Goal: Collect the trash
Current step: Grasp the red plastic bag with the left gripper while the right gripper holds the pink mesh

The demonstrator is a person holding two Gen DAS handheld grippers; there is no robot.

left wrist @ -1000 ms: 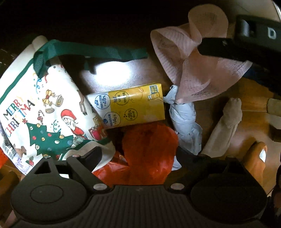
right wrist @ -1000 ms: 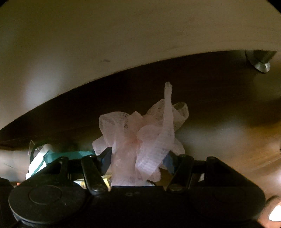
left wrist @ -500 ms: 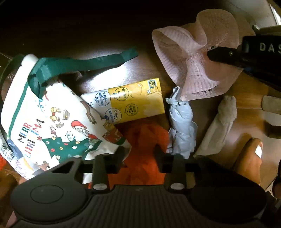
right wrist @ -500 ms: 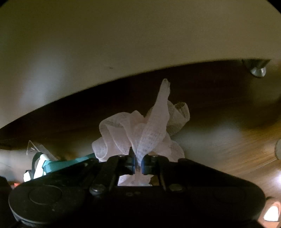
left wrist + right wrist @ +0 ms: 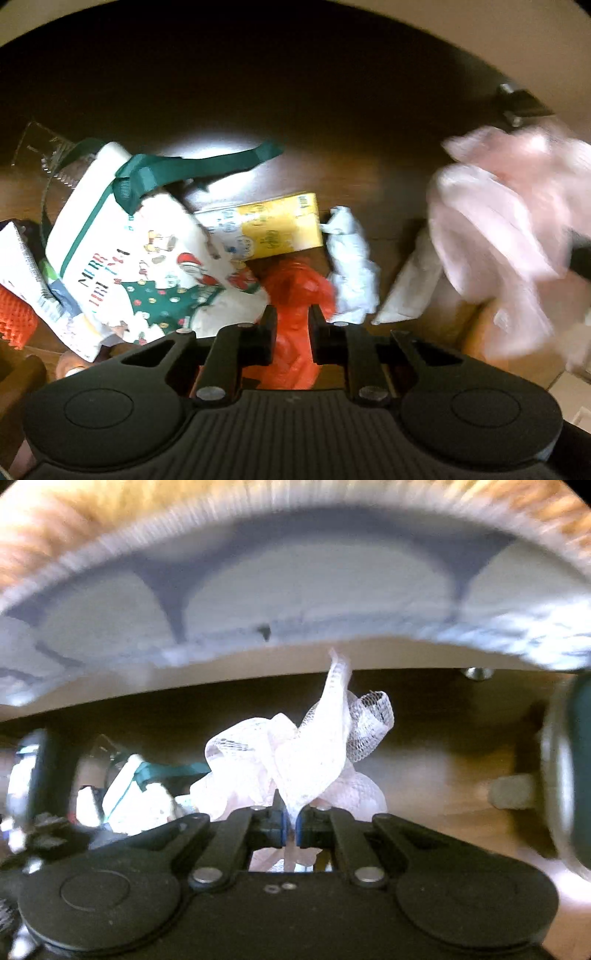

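Observation:
My left gripper is shut on a crumpled orange plastic bag on the dark wooden table. Beyond it lie a yellow drink carton, a crumpled white paper and a pale wrapper. My right gripper is shut on a pink foam fruit net and holds it off the table. The net shows blurred at the right of the left wrist view.
A white Christmas tote bag with green straps lies left of the carton. An orange foam piece sits at the far left. A blue and white patterned rug lies beyond the table edge.
My left gripper closed on the orange bag. My right gripper closed on the pink net, lifted it and pulled back to the right, so the rug came into view.

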